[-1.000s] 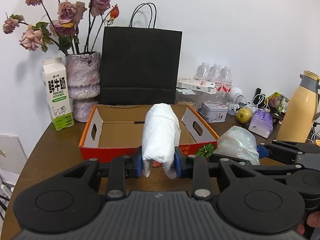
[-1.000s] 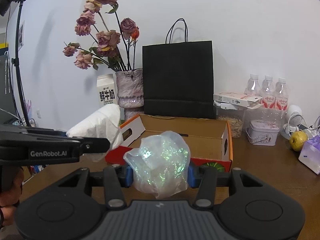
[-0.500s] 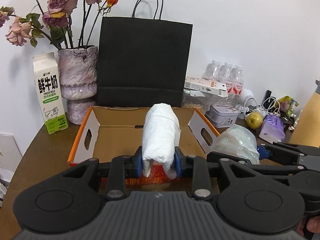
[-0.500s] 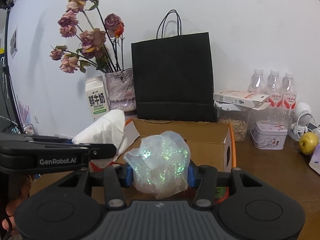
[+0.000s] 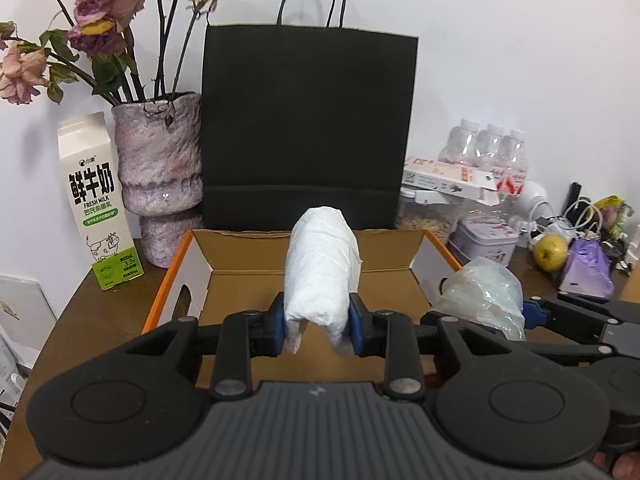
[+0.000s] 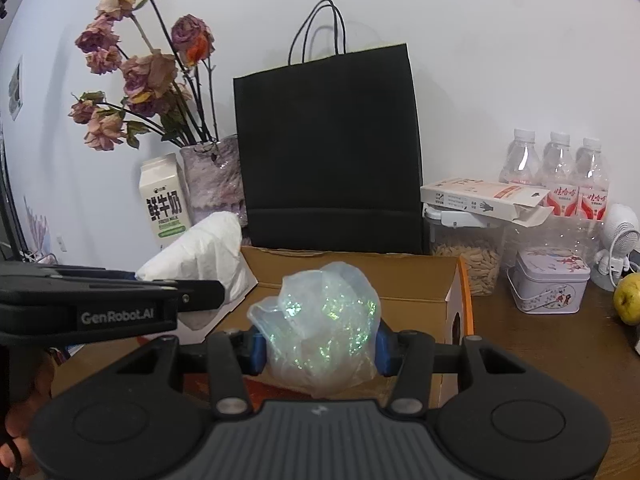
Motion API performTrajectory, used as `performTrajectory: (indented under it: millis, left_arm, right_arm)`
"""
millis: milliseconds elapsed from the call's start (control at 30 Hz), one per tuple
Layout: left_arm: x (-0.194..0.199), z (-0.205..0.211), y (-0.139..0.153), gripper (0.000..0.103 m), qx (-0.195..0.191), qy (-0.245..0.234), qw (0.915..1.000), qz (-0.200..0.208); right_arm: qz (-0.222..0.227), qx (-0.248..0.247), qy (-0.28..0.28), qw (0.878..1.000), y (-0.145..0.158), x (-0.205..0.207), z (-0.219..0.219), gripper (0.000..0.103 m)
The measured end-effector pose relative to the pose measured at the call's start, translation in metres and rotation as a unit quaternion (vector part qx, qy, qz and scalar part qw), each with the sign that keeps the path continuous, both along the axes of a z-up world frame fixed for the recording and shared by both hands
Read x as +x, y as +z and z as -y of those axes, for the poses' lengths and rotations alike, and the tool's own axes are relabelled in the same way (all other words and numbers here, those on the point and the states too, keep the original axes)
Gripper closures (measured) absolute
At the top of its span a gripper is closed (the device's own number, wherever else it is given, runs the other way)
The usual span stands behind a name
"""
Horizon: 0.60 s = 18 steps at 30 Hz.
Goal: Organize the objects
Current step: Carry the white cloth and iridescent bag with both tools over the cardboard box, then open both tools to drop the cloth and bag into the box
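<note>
Pinching a white wrapped bundle point(image 5: 322, 268) in the left gripper point(image 5: 320, 330), above the cardboard box point(image 5: 400, 256)

R gripper point(image 6: 318, 346) clamps a clear iridescent plastic bag point(image 6: 320, 328) btw its blue fingers point(image 6: 257, 350), held over the open cardboard box point(image 6: 404, 284) w/ orange rim. At left the L gripper point(image 6: 200, 294) sticks in, side-on, w/ a white wrapped bundle point(image 6: 200, 256) in it, at the box's left edge. Behind box: black paper bag point(image 6: 328, 148), upright. Left of it a vase point(image 6: 214, 184) w/ dried roses point(image 6: 136, 76) & a milk carton point(image 6: 164, 200). Right on the table point(image 6: 560, 344): 3 water bottles point(image 6: 558, 172), flat carton point(image 6: 480, 198) atop a grain jar point(image 6: 468, 256), tin point(image 6: 550, 286), pear point(image 6: 628, 298).
</note>
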<state>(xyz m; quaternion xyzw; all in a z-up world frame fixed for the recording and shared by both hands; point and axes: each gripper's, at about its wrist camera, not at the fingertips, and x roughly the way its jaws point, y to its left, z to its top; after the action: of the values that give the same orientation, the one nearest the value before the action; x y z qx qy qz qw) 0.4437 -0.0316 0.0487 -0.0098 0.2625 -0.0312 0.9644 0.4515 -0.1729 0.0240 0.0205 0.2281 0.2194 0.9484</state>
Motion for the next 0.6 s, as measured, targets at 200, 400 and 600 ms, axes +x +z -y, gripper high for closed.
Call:
performTrajectory:
  millis: [200, 400, 600]
  left_arm:
    - [0.021, 0.002, -0.005, 0.073, 0.009, 0.014, 0.9999, -0.002]
    - [0.041, 0.003, -0.016, 0.073, 0.013, 0.025, 0.9996, -0.006]
    - [0.058, 0.001, -0.027, 0.071, 0.014, 0.039, 0.9991, -0.01]
  right_arm:
    - [0.005, 0.001, -0.003, 1.0, -0.006, 0.015, -0.003, 0.055]
    - [0.001, 0.0, -0.012, 1.0, -0.015, 0.031, -0.005, 0.055]
    - [0.001, -0.007, -0.028, 1.0, -0.027, 0.046, -0.006, 0.055]
